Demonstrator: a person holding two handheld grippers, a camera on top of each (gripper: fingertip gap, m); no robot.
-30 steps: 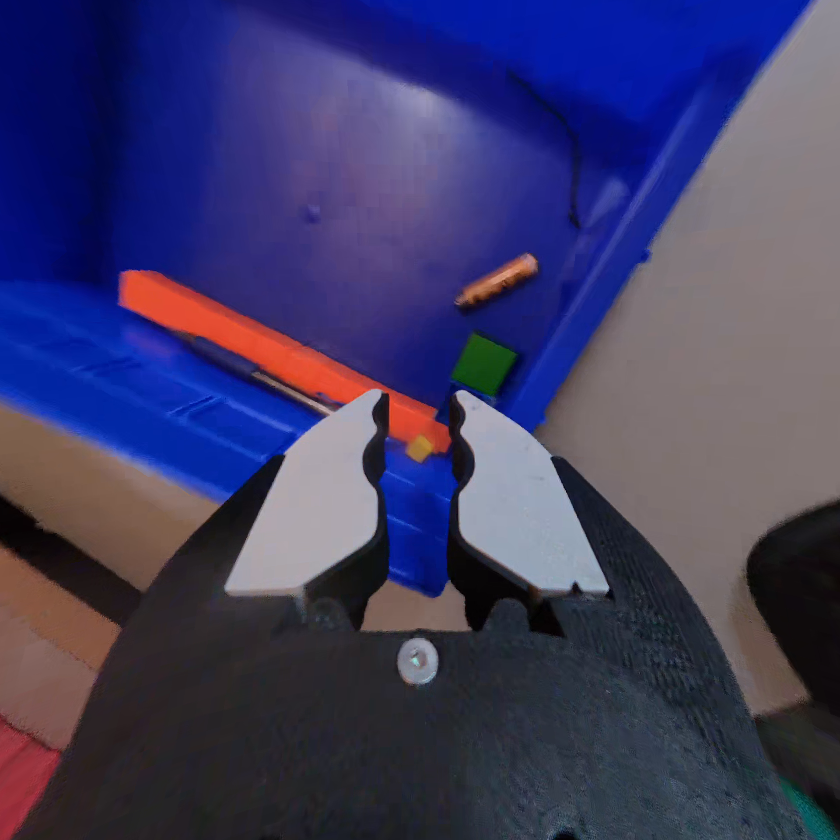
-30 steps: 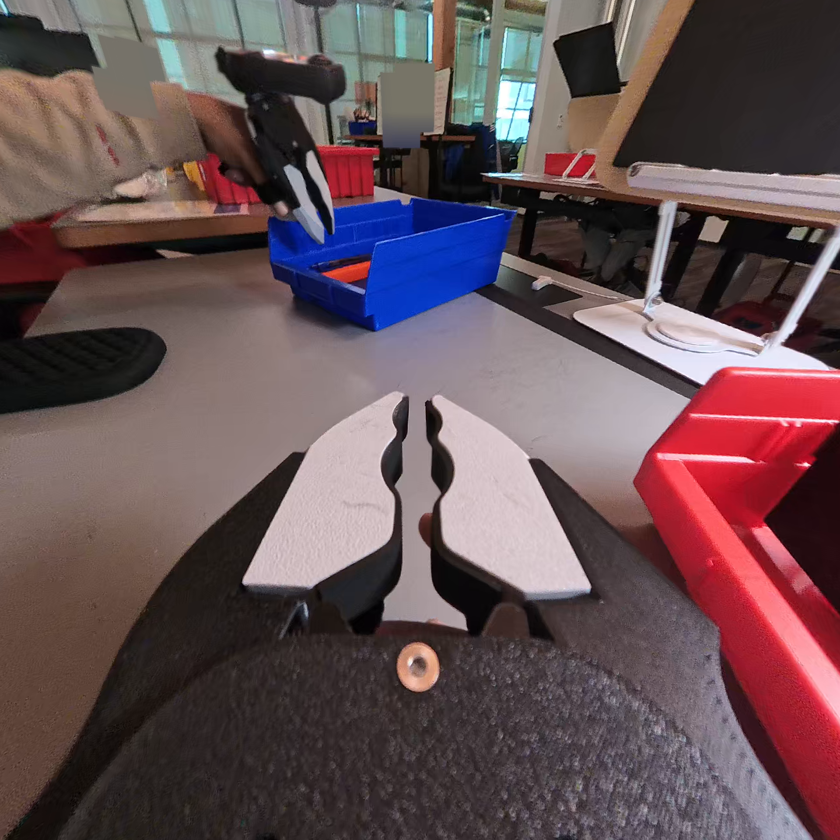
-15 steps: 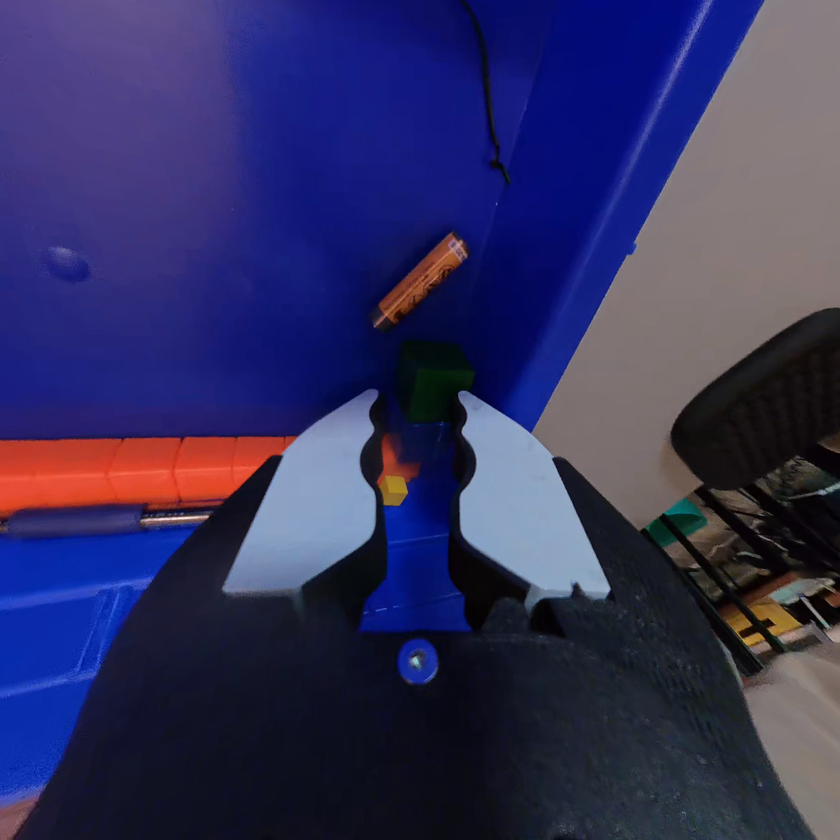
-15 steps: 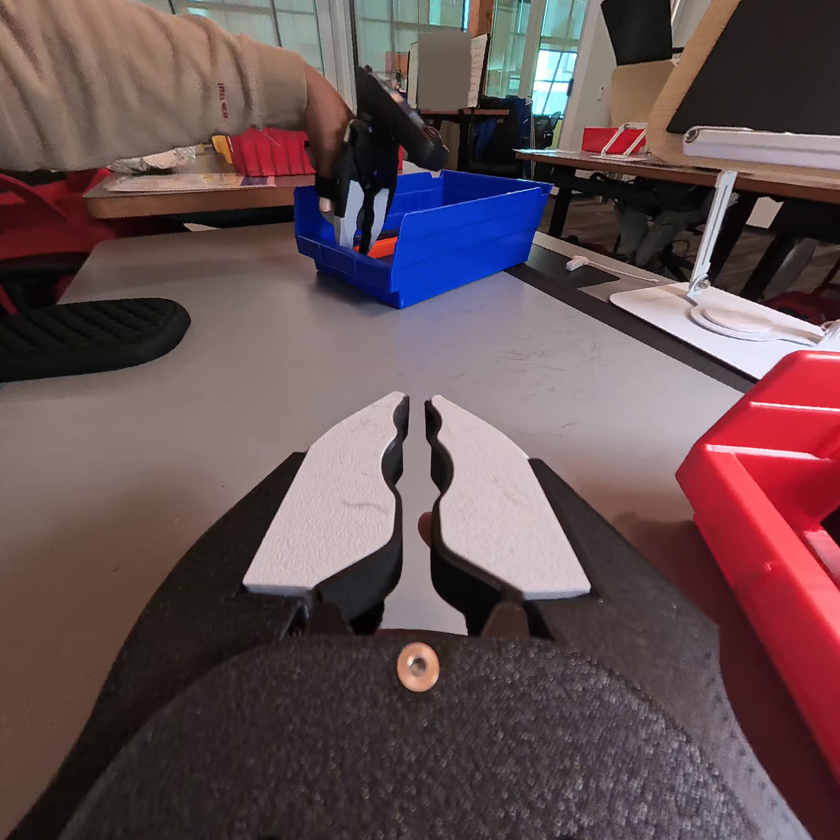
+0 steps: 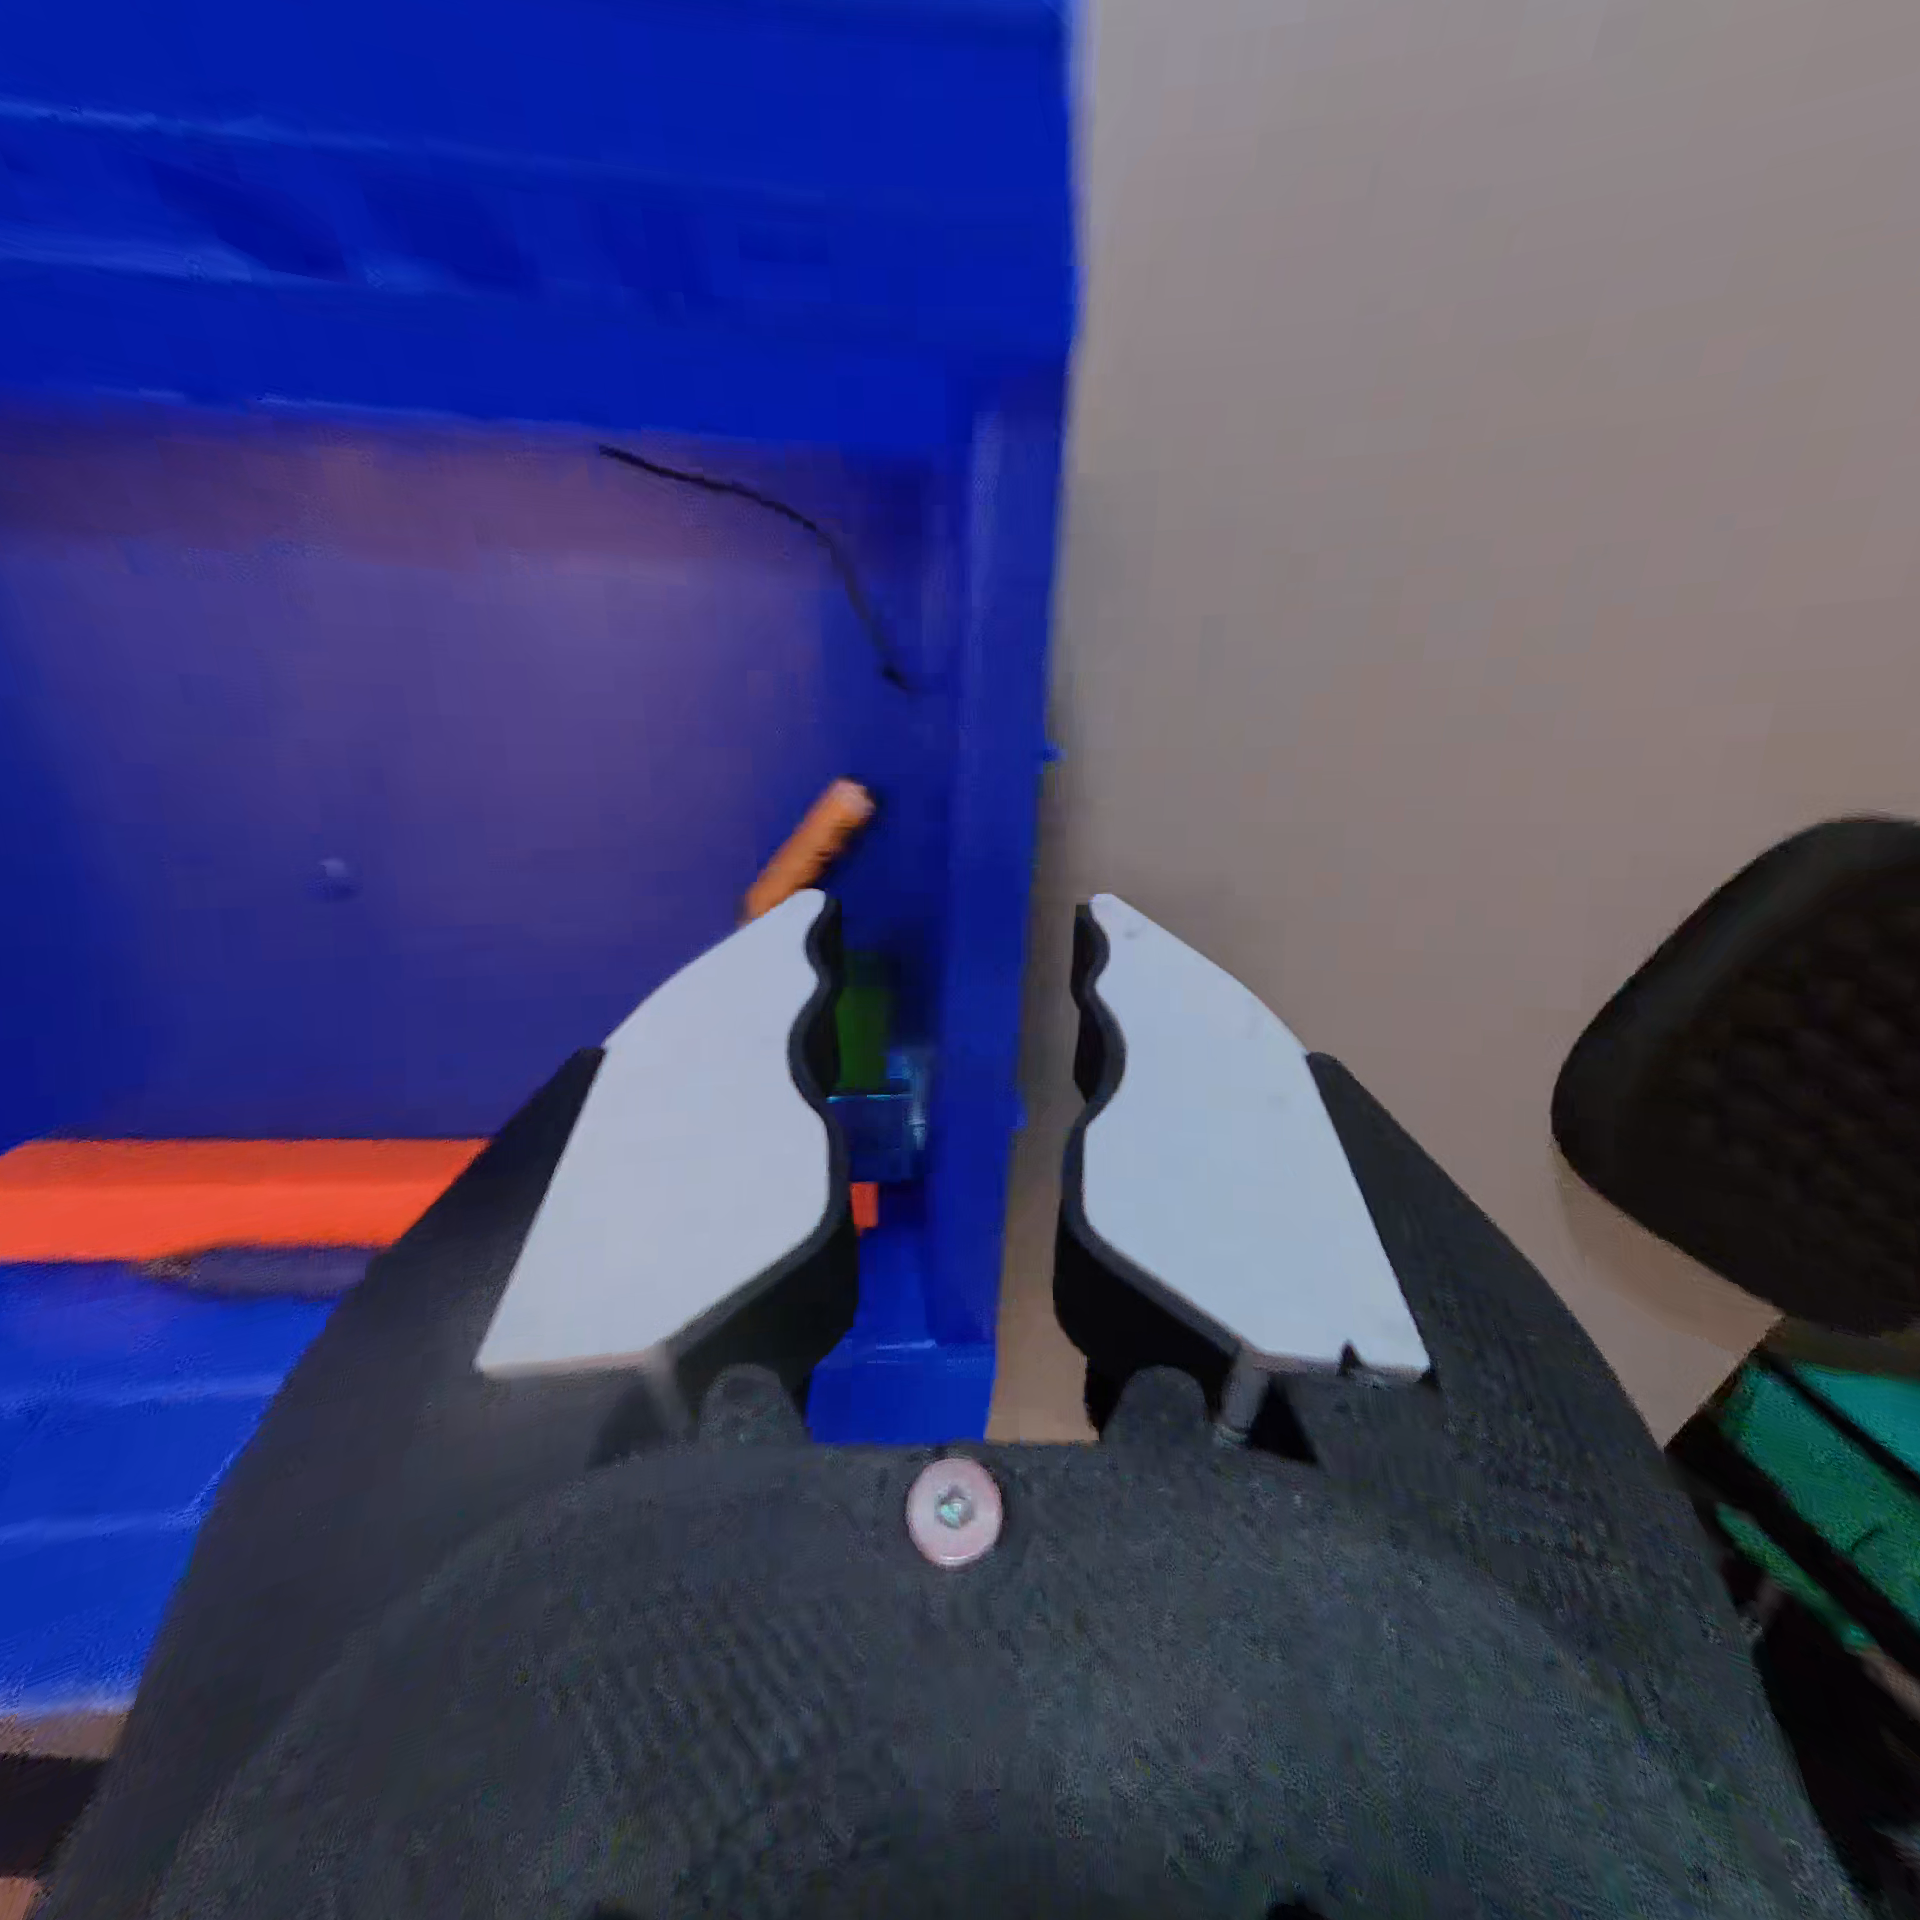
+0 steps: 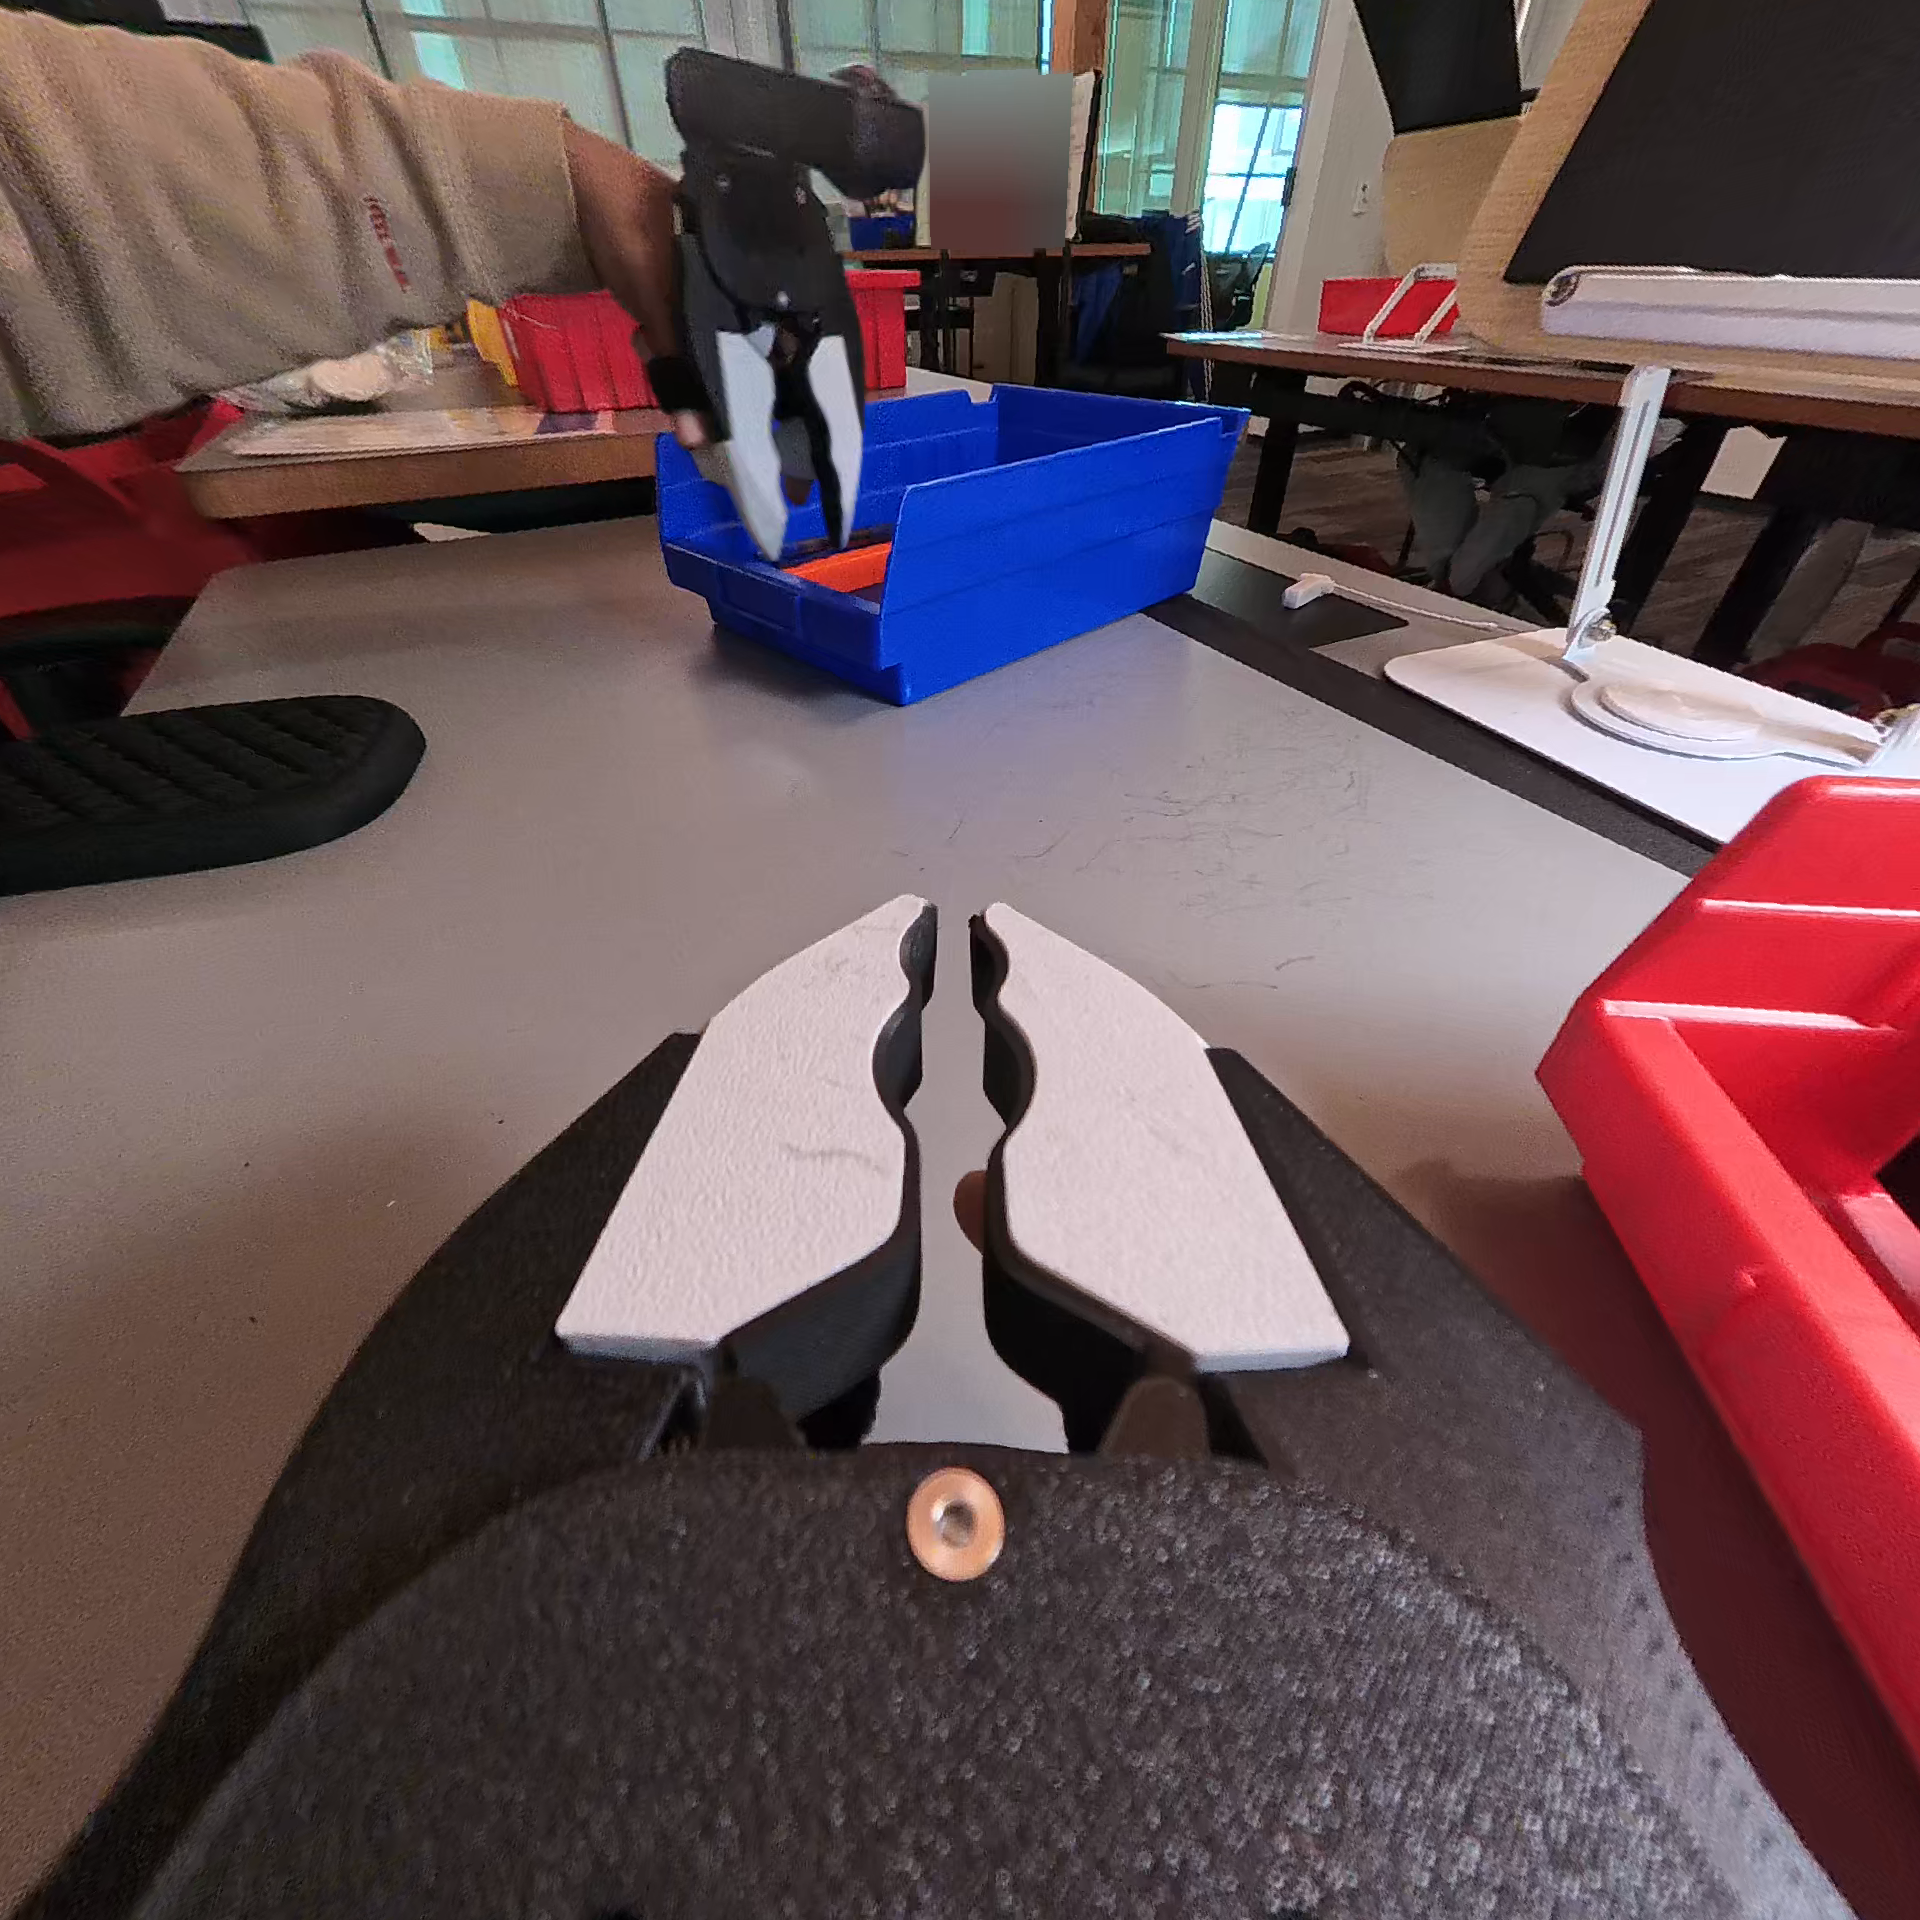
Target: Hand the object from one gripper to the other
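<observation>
Jaws of the left gripper gape empty over the blue bin corner; straddle the green block squarely, clear of the wall. Right gripper waits nearly closed, empty.

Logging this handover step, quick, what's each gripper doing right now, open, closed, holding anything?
Left gripper: open, empty, poised over the blue bin.
Right gripper: nearly closed, a narrow gap between the fingers, holding nothing, low over the grey table.

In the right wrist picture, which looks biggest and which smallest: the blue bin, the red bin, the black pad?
1. Red bin, but it is nearest and cut off, so unsure.
2. Blue bin and black pad look about alike.
</observation>
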